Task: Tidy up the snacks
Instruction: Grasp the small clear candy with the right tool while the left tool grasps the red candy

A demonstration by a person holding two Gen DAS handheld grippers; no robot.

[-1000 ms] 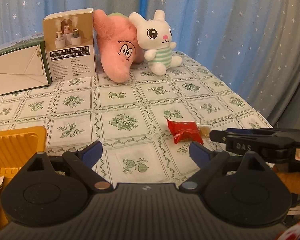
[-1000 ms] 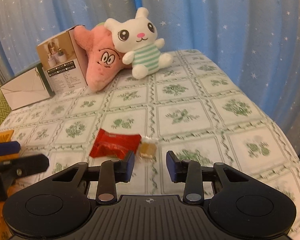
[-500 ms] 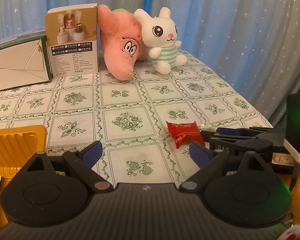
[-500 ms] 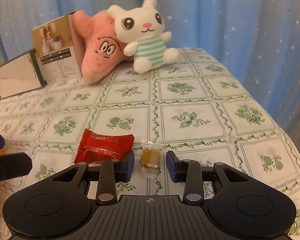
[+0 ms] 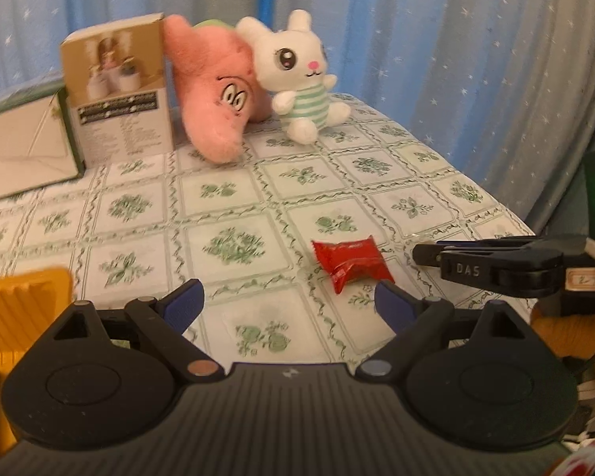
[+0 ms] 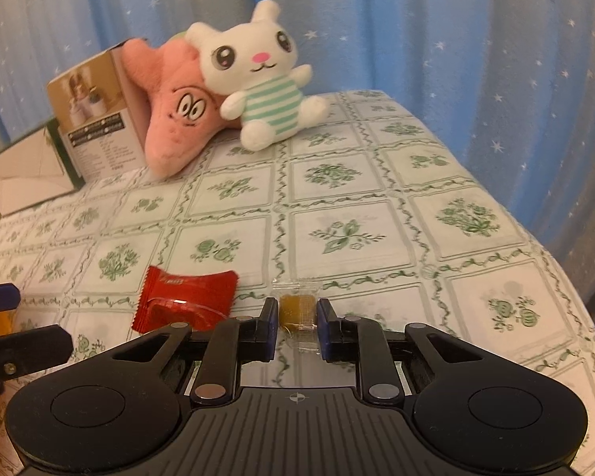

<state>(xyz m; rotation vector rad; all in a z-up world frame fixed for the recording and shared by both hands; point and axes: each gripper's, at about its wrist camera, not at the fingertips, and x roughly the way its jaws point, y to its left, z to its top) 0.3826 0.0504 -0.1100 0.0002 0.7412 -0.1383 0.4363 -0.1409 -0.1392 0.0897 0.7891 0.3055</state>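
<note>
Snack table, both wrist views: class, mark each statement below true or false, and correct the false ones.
1. The right tool is closed on the small brown candy. True.
2. The red snack packet lies flat on the tablecloth, held by neither tool. True.
3. The left tool grips the red snack packet. False: its jaws stand wide open with nothing between them.
4. The white bunny plush lies face down at the near edge. False: it sits upright at the far end, leaning on the pink star plush.
5. The brown candy is unwrapped. False: it sits in a clear wrapper.
</note>
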